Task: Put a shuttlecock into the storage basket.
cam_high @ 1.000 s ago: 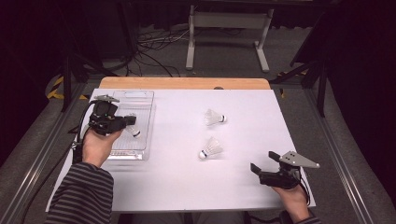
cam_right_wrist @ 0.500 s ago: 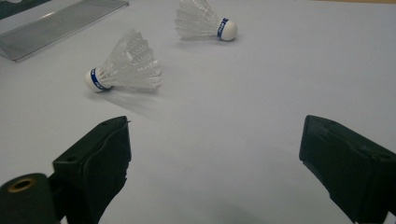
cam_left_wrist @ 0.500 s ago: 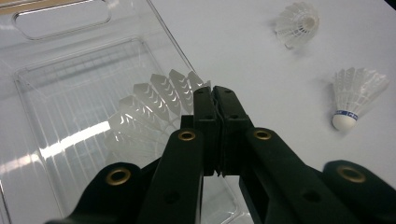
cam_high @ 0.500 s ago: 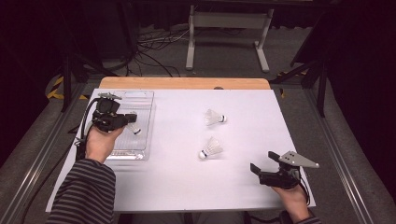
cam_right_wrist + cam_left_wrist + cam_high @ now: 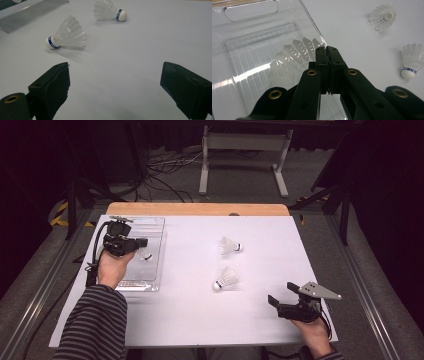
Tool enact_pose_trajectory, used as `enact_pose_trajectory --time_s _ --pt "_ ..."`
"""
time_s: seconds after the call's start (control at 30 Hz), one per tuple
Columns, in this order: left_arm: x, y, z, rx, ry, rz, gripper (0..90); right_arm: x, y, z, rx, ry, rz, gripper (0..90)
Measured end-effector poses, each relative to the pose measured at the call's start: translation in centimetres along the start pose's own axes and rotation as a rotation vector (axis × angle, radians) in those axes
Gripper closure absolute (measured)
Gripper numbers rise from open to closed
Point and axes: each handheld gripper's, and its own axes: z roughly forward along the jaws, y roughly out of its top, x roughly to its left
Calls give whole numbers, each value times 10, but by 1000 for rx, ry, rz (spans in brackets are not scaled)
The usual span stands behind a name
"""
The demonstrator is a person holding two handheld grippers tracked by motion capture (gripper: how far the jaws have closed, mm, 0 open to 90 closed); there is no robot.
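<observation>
Since a second ago the left gripper (image 5: 142,241) has slid a little toward the far left corner of the surface (image 5: 200,320), clenched on the feathers of a shuttlecock (image 5: 294,57) over the clear plastic tray (image 5: 155,227); the right gripper (image 5: 279,299) has kept still near the right front corner, jaws released and empty; two more shuttlecocks (image 5: 226,278) (image 5: 229,245), white ribbed skirts and blue-banded cork tips, lie mid-surface, nearer the right gripper, tips pointing opposite ways.

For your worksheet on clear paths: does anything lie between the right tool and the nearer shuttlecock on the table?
Nothing visible does. Bare white table lies between the open right tool and the nearer shuttlecock; the second shuttlecock lies beyond it.
</observation>
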Motion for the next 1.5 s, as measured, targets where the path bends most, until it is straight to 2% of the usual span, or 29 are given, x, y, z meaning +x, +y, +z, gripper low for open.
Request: enact_pose_trajectory --time_s 0.37,0.67,1.3,1.5 --pt "5 6 14 14 30 -8 884 0 0 0 1 4 -2 97" --pt "10 7 24 30 52 -32 883 0 0 0 5 6 -3 97" --pt "11 8 40 71 56 -52 880 0 0 1 6 8 -1 96" --pt "10 8 43 81 62 -47 874 0 0 1 6 7 -3 96"
